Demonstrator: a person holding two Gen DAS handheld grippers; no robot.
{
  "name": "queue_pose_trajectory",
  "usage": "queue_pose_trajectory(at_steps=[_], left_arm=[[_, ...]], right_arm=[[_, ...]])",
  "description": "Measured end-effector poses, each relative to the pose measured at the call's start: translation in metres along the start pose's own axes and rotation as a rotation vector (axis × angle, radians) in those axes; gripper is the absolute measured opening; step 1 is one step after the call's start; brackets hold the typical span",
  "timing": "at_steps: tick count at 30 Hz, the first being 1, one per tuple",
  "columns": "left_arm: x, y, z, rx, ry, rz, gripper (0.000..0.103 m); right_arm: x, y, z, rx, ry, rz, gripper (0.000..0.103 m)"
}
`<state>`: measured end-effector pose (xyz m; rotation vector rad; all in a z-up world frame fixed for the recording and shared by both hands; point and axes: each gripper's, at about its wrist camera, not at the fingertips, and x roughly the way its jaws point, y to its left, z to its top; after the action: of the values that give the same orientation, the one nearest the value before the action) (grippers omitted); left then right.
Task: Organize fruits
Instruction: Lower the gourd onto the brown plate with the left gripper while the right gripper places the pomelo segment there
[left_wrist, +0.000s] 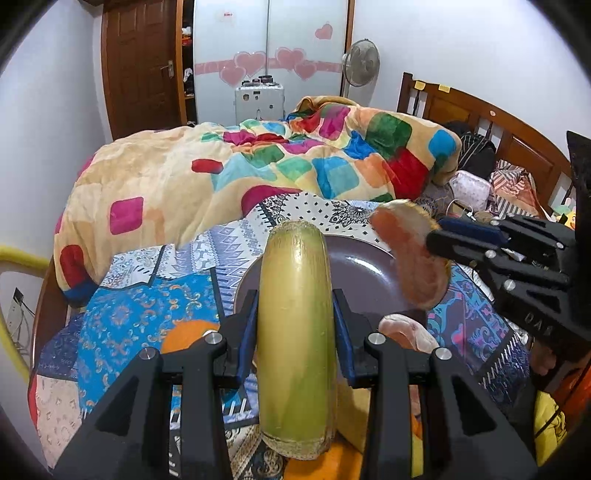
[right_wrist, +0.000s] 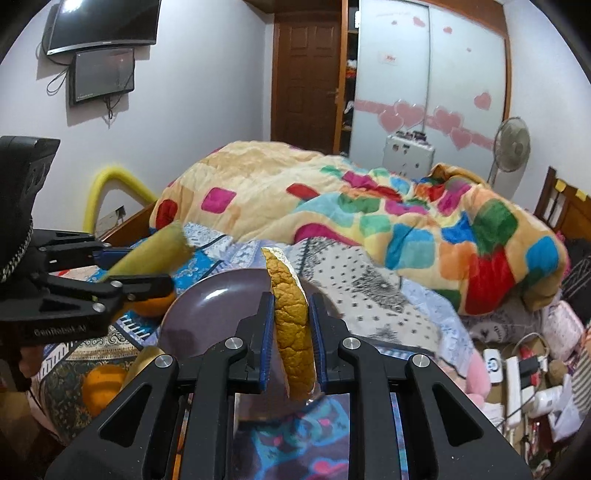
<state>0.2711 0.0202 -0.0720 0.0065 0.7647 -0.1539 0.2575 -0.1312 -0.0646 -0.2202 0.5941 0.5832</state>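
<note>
My left gripper (left_wrist: 295, 325) is shut on a green-yellow melon wedge (left_wrist: 295, 332), held rind-up over the near rim of a purple plate (left_wrist: 354, 273). My right gripper (right_wrist: 291, 332) is shut on an orange fruit wedge (right_wrist: 293, 332) with a bumpy rind, held above the same plate (right_wrist: 218, 306). In the left wrist view the right gripper (left_wrist: 436, 240) comes in from the right holding that wedge (left_wrist: 410, 258) over the plate. In the right wrist view the left gripper (right_wrist: 162, 273) holds the melon wedge (right_wrist: 155, 251) at the left.
The plate lies on a patterned bedsheet (left_wrist: 147, 310). An orange (left_wrist: 188, 332) and a pinkish fruit slice (left_wrist: 406, 332) lie near it. More oranges (right_wrist: 103, 387) lie at the left. A colourful quilt (left_wrist: 258, 166) is piled behind. Clutter (right_wrist: 524, 369) lies at the right.
</note>
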Motion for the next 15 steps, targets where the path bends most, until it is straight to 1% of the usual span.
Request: queue_pose_trajectory(at_steps=[3,6,11,15], left_arm=[[0.013,-0.001,0.002,0.007,0.021,0.008,0.037],[0.025,-0.001,0.003,0.004,0.035,0.007,0.037],[0.042,-0.001,0.003,-0.002,0.058,0.004,0.037],[0.055,0.0,0.003,-0.001,0.082,0.006,0.037]], right_arm=[[0.015,0.001,-0.001,0.006,0.037,0.035,0.017],[0.028,0.0,-0.002,0.013,0.061,0.051,0.017],[0.038,-0.001,0.001,0.017,0.062,0.036,0.017],[0.042,0.003,0.005,-0.027,0.05,-0.023,0.018]])
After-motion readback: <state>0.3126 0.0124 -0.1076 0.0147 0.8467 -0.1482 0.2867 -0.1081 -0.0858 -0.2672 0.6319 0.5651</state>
